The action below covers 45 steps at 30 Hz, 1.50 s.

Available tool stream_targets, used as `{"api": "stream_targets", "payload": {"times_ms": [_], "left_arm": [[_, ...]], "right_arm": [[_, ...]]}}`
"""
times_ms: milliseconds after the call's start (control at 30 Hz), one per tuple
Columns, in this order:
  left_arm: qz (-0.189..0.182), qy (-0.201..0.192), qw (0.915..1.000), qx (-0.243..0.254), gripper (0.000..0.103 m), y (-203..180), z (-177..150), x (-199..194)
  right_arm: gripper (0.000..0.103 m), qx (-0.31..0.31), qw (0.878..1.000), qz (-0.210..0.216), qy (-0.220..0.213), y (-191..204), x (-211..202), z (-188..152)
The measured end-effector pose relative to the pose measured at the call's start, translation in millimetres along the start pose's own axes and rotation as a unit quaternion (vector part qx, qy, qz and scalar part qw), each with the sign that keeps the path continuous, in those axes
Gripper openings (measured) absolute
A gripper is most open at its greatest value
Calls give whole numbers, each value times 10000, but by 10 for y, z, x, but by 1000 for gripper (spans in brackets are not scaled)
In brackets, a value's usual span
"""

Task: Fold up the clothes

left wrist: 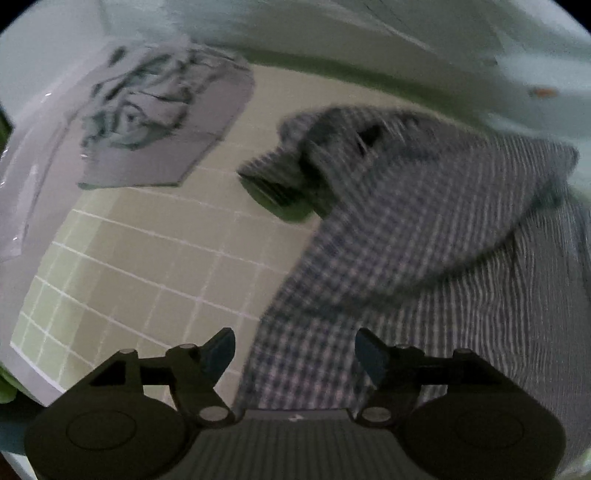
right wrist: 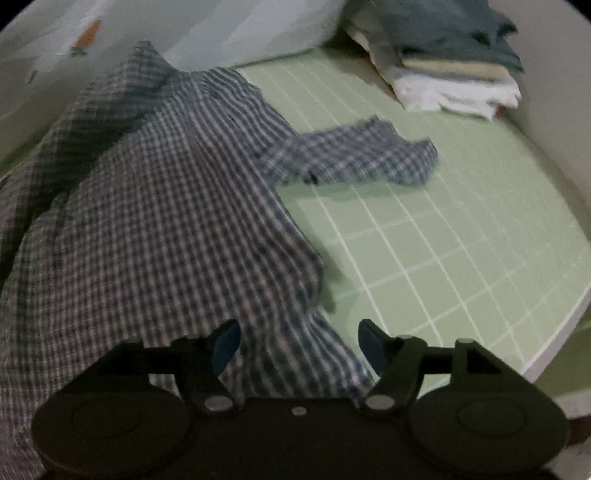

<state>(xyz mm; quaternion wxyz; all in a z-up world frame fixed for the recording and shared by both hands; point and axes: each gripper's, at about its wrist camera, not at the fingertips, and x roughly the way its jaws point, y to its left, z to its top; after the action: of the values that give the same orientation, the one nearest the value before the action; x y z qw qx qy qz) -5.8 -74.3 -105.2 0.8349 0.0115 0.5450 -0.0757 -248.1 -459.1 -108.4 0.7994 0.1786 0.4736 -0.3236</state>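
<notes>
Under both your grippers lies a pale green surface (right wrist: 424,236) ruled with a white grid, its white edge showing at the lower right of the right wrist view; behind it hangs a pale, whitish fabric backdrop (right wrist: 221,33) carrying a small orange carrot-like print, and no writing on it can be read; both views are blurred.

Largest on the surface is the blue-and-white checked shirt (right wrist: 155,206), crumpled and heaped on the left of the right wrist view, one sleeve (right wrist: 354,155) stretched out flat over the grid toward the right; from the left wrist view the same shirt (left wrist: 406,240) fills the right side, its cuff end raised over a dark shadow.

At the far right corner you have a stack of folded clothes (right wrist: 454,70), dark teal on top, cream and white below, well apart from the shirt; on the far left a grey garment with a dark print (left wrist: 155,110) lies spread flat.

Your left gripper (left wrist: 294,350) has its fingers spread, the shirt's hem lying between them; your right gripper (right wrist: 298,343) likewise has its fingers spread, shirt cloth running between them, and neither pair is pinching it.
</notes>
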Motion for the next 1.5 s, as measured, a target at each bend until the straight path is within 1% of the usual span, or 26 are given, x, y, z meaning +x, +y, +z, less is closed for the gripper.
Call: {"api": "stream_targets", "payload": {"times_ms": [100, 200, 267, 367, 467, 600, 767, 800, 933, 1000, 1067, 1133, 1167, 1233, 1300, 1333, 1433, 1500], "left_arm": [[-24, 177, 9995, 246, 74, -120, -106, 85], [-75, 309, 9989, 348, 77, -186, -182, 132], [-82, 365, 9985, 410, 78, -243, -216, 147], [-119, 391, 9979, 498, 81, -360, -282, 167], [-88, 363, 9975, 599, 81, -532, -372, 160], [-7, 241, 9974, 683, 82, -819, -529, 80], [70, 135, 9963, 852, 82, -1106, -789, 20], [28, 170, 9960, 872, 83, -1128, -842, 19], [-143, 312, 9949, 953, 83, -1215, -1055, 18], [-230, 357, 9928, 1117, 83, -1258, -1147, 18], [-335, 384, 9913, 1214, 83, -1299, -1229, 3], [-459, 433, 9904, 1230, 83, -1324, -1298, -37], [-541, 447, 9896, 1256, 86, -1333, -1355, -49], [-704, 473, 9878, 1308, 87, -1352, -1469, -71], [-688, 591, 9859, 1405, 87, -1392, -1593, -66], [-707, 588, 9849, 1464, 88, -1400, -1636, -84], [-789, 623, 9831, 1529, 88, -1418, -1696, -137], [-826, 530, 9843, 1464, 88, -1437, -1657, -206]], "right_arm": [[73, 106, 9999, -65, 72, -26, 45, -50], [75, 72, 9999, -106, 53, 7, 13, -96], [75, -43, 9999, -114, -1, 73, -28, -133], [75, -395, 9991, -55, -150, 211, -88, -197], [75, -836, 9961, 160, -251, 321, -113, -286], [70, -1264, 9906, 504, -96, 356, -72, -402], [69, -1402, 9868, 803, 57, 275, -15, -510], [69, -1417, 9861, 866, 33, 256, -30, -544], [70, -1510, 9849, 850, 60, 174, -102, -652], [70, -1458, 9861, 798, 64, 98, -149, -718], [70, -1388, 9876, 723, 80, 37, -192, -817], [70, -1372, 9890, 523, 172, -11, -260, -908], [70, -1376, 9892, 481, 175, -32, -306, -951], [70, -1429, 9884, 475, 185, -51, -372, -1043], [70, -1467, 9884, 325, 206, -69, -427, -1112], [70, -1456, 9887, 295, 174, -90, -467, -1124], [74, -1292, 9911, 307, 40, -152, -582, -1117], [80, -1196, 9924, 284, -85, -207, -625, -1060]]}}
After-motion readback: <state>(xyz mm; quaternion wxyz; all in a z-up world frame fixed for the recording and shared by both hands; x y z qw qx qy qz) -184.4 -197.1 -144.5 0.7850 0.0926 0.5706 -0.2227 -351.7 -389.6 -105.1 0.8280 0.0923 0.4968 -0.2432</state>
